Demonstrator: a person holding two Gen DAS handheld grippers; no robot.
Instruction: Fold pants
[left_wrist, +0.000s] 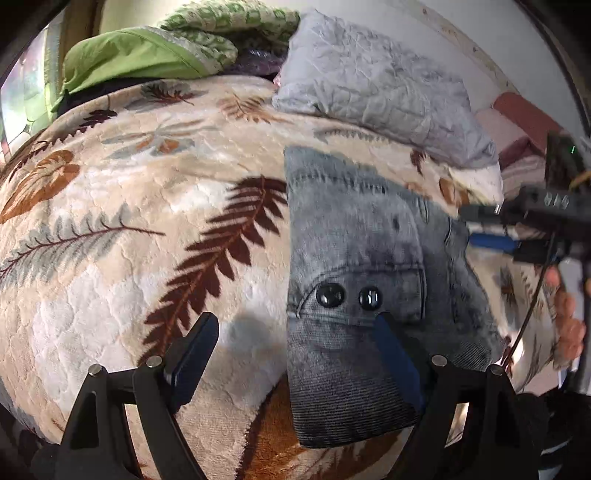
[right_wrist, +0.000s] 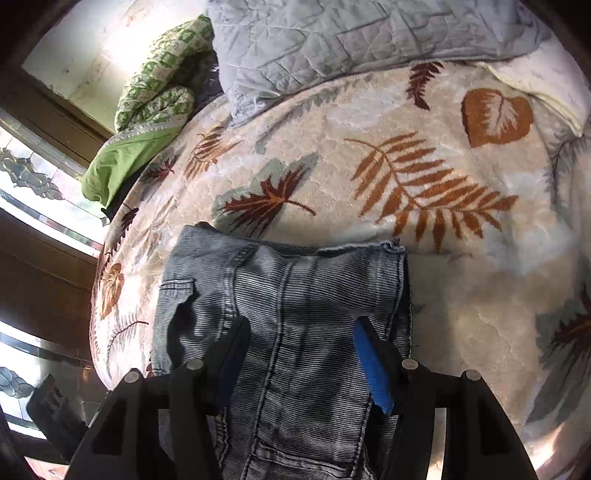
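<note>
Grey denim, the pants (left_wrist: 354, 258) lie folded into a compact bundle on the bed's leaf-print blanket (left_wrist: 122, 206), close to its near edge. My left hand-held gripper (left_wrist: 295, 343) hangs with its fingers spread wide, one over bare blanket and the other over the denim by the two dark buttons (left_wrist: 347, 295), gripping nothing. My right hand-held gripper (right_wrist: 301, 354) is open too, its fingers straddling the bundle's centre seam; whether the pads touch the cloth I cannot quite tell.

I judge the step in hand to be the last fold or a tidy-up. To do it well I would close on all layers at one edge, not just the top one, lift low, and lay the edges flush, then press the crease flat.

A grey quilt (right_wrist: 354, 40) and a green patterned cover (right_wrist: 155, 88) lie at the far side, well apart from the pants. Nothing blocks the fold; the plush blanket may drag at the denim.
</note>
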